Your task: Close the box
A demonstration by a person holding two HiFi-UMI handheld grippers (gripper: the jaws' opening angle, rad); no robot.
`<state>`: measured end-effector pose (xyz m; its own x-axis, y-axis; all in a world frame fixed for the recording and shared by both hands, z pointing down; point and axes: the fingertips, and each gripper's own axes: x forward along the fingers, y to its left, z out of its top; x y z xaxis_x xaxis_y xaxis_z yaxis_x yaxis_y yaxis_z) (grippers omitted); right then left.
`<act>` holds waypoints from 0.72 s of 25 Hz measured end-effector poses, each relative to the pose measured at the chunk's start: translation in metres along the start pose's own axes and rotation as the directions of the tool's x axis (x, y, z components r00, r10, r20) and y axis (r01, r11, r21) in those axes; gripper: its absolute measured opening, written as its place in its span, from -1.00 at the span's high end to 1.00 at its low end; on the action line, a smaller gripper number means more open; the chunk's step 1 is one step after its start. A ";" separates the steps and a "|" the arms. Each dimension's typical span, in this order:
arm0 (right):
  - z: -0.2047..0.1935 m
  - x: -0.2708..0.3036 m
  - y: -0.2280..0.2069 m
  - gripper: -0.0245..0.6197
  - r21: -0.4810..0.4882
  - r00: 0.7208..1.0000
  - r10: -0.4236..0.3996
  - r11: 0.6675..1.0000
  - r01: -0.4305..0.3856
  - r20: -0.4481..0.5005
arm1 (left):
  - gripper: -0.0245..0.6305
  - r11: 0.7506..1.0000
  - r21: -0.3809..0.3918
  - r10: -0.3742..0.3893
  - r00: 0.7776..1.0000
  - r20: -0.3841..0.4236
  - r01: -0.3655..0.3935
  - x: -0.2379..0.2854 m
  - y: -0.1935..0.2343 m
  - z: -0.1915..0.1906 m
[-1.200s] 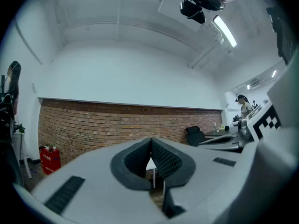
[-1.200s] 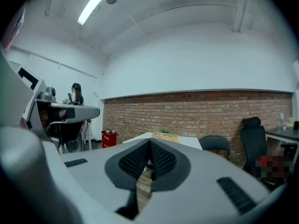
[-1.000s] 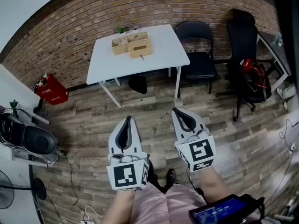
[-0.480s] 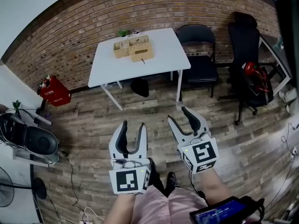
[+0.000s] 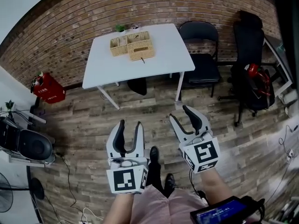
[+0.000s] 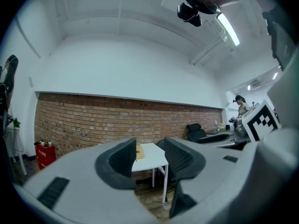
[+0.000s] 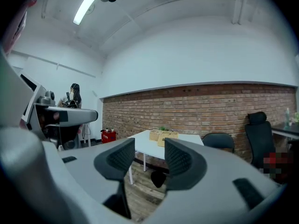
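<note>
Wood-plank floor (image 5: 93,120) lies open ahead of you, bare boards all the way from both claws to the white counter (image 5: 163,55). Its far long edge runs close along the rough brick wall (image 5: 70,27). Its near edge faces you, with slim white legs at the corners. At the counter's right end stands a dark folding chair (image 5: 200,55), and a black office chair (image 5: 250,50) is farther right. A red case (image 5: 46,87) sits on the floor to the left, against the wall.

Your left claw (image 5: 130,123) is wide and holds nothing. Its jaws have just been opening, then eased in slightly, with only air between the ribbed dark pads. Your right claw (image 5: 180,113) is the same, wide and empty.

You will find the wicker box (image 5: 140,49) toward the counter's far edge, well apart from both claws. It is rectangular, straw-coloured and woven, against the smooth flat top.
</note>
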<state>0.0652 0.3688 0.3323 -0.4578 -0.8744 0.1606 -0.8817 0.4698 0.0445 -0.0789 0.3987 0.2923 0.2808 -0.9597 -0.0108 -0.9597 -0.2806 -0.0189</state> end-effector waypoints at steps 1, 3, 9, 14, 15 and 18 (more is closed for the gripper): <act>-0.002 0.011 -0.003 0.30 -0.001 1.000 -0.001 1.000 0.001 -0.006 | 0.33 1.000 -0.007 -0.001 1.000 -0.006 0.001 0.011 0.006 -0.004; -0.004 0.037 -0.010 0.31 -0.003 1.000 -0.001 1.000 0.001 -0.015 | 0.33 1.000 -0.017 -0.007 1.000 -0.013 0.007 0.035 0.020 -0.009; 0.000 0.113 -0.030 0.35 -0.001 0.999 -0.025 1.000 0.025 -0.043 | 0.33 0.999 -0.017 -0.031 0.999 -0.027 0.030 0.105 0.062 -0.016; 0.026 0.155 -0.040 0.37 -0.022 0.998 -0.053 0.998 0.053 -0.016 | 0.33 0.999 -0.013 -0.050 0.999 0.001 0.050 0.147 0.090 -0.003; 0.032 0.161 -0.043 0.38 -0.028 0.998 -0.061 0.998 0.061 -0.009 | 0.33 0.998 -0.011 -0.056 0.998 0.013 0.056 0.154 0.093 0.002; 0.051 0.176 -0.051 0.40 -0.044 0.996 -0.084 0.995 0.084 0.018 | 0.34 0.997 -0.004 -0.072 0.996 0.043 0.072 0.171 0.102 0.013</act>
<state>0.0234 0.1852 0.3083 -0.3845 -0.9126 0.1390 -0.9112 0.3994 0.1014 -0.1282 0.2063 0.2757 0.3497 -0.9354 -0.0526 -0.9369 -0.3494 -0.0158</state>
